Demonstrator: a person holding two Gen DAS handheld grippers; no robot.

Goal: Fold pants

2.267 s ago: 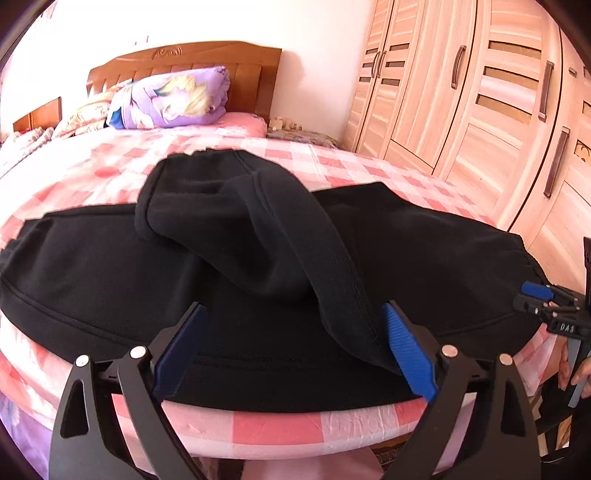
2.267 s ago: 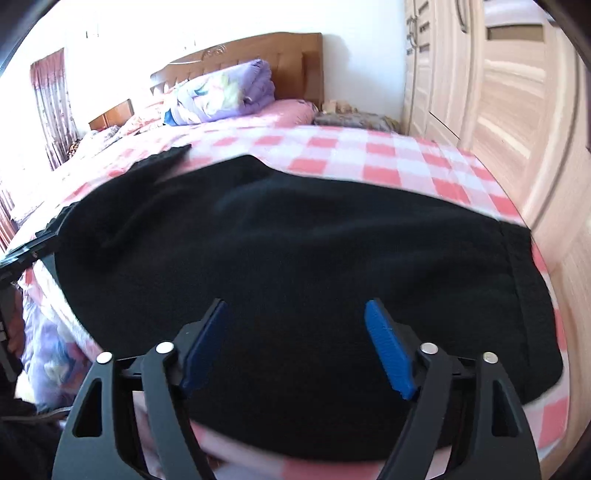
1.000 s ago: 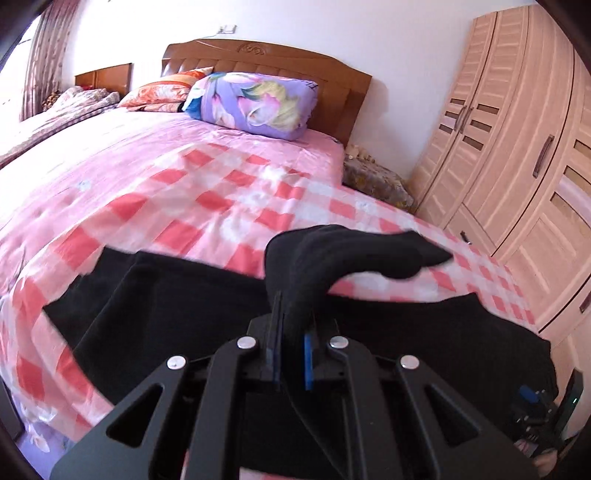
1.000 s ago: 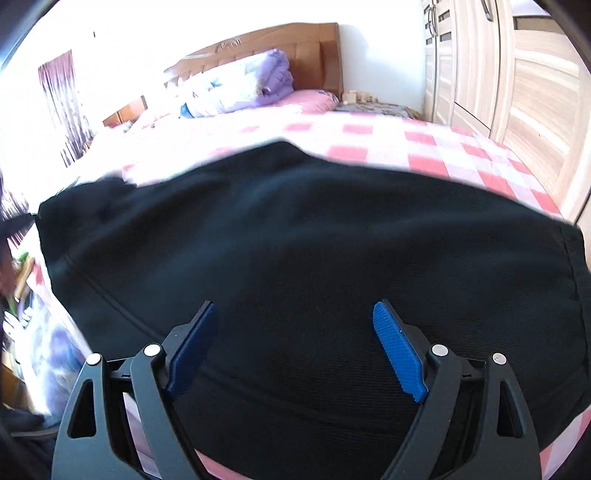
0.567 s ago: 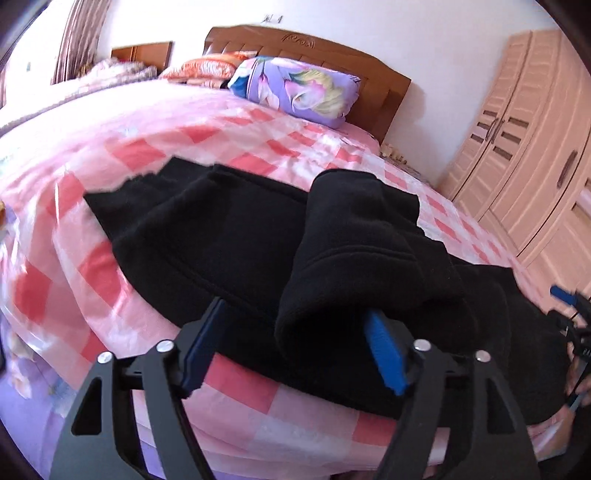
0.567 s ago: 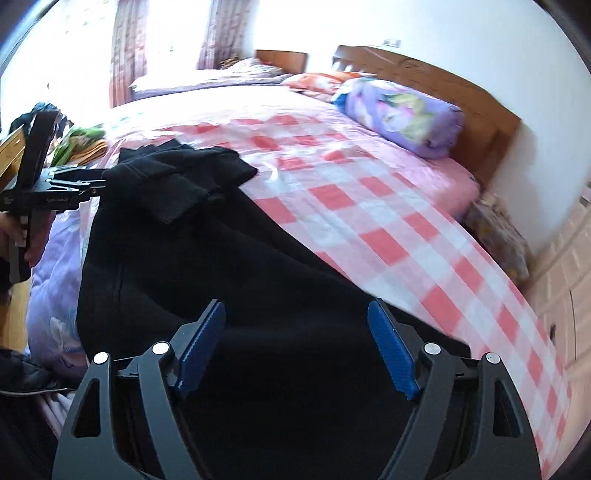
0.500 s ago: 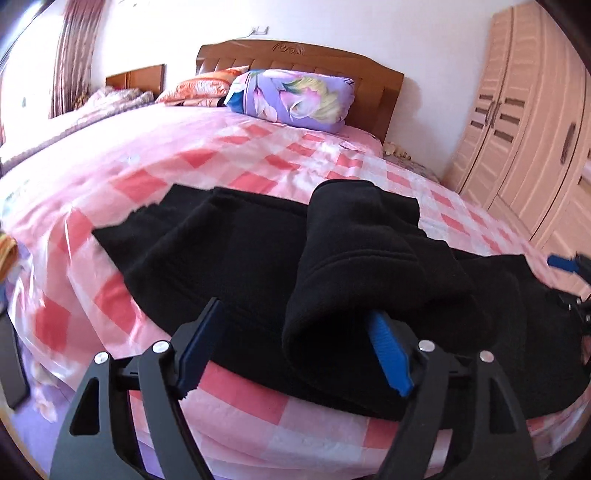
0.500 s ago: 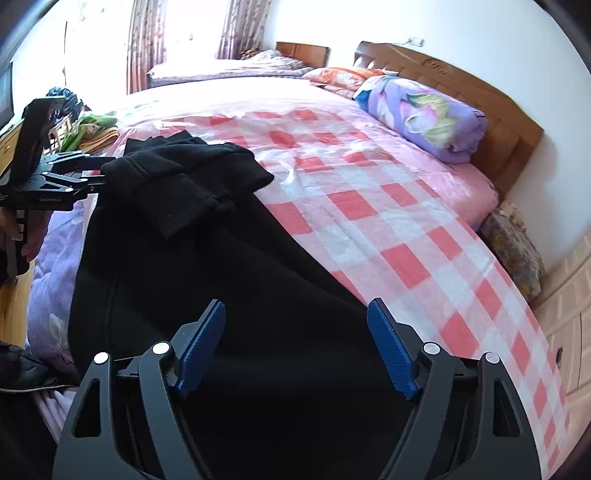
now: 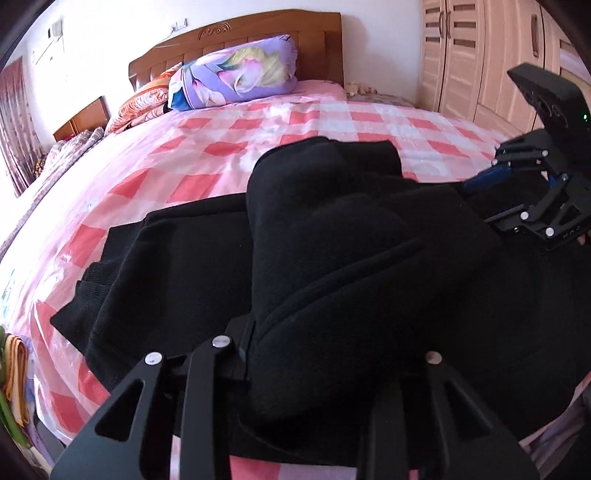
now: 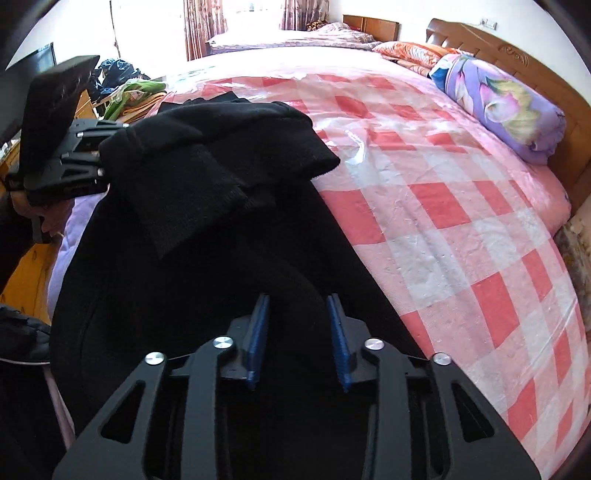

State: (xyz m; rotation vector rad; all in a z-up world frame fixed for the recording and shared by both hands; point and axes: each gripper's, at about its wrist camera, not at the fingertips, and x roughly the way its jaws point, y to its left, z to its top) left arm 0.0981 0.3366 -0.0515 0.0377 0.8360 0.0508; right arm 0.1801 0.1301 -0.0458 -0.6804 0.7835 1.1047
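Black pants (image 9: 332,258) lie across the near edge of a pink checked bed (image 9: 229,147), with one leg doubled back over the rest. My left gripper (image 9: 325,354) is low at the near edge, closed in on a thick fold of the pants; cloth hides its pads. In the right wrist view the pants (image 10: 207,236) run away to the left, cuffs piled at the far end. My right gripper (image 10: 297,339) has its blue pads close together around a ridge of the black cloth. The right gripper (image 9: 517,184) also shows in the left wrist view, at the right end of the pants.
A purple floral pillow (image 9: 236,74) lies at the wooden headboard (image 9: 236,33). Wooden wardrobes (image 9: 480,55) stand to the right of the bed. Green and orange clothes (image 10: 129,92) are piled off the bed's far left. The left gripper (image 10: 66,162) shows in the right wrist view.
Both grippers were wide open half a second ago. Both have closed in on folds of the pants, and each has moved nearer to the cloth.
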